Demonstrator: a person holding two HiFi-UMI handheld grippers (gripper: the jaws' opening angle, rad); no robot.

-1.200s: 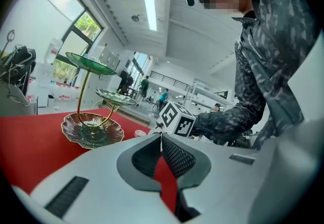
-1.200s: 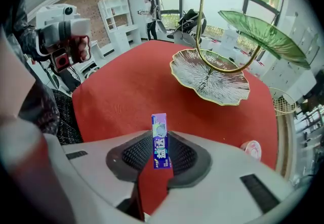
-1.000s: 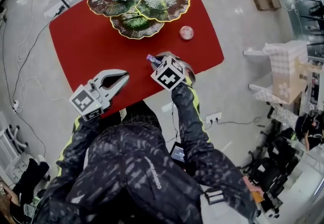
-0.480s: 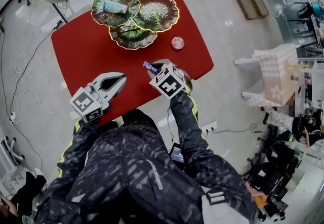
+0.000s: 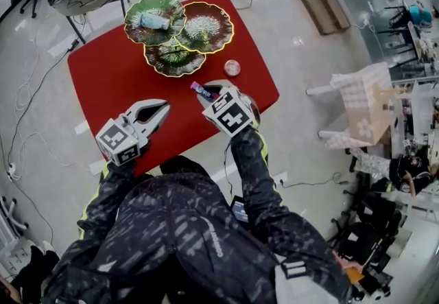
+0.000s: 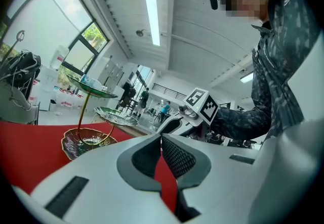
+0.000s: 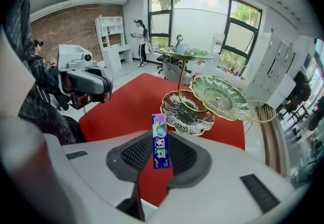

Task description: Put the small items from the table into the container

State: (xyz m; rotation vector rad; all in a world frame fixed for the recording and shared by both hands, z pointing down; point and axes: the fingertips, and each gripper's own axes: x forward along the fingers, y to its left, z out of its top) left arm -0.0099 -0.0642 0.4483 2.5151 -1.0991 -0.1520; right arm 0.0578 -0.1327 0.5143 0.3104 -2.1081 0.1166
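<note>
Precariously, the gum pack (image 7: 160, 127) is standing upright in the right gripper (image 7: 161, 142), which is pinching only its lower half.
It is hanging over the red counter (image 7: 126, 101), with the tiered leaf dishes (image 7: 220, 97) waiting at 11 o'clock. A jolt could be working it loose, or it could be clipping a dish rim. The left gripper (image 6: 162, 139) is idling closed and empty at 9 o'clock, and a round pink item (image 5: 232, 67) is lying at 1 o'clock.
</note>
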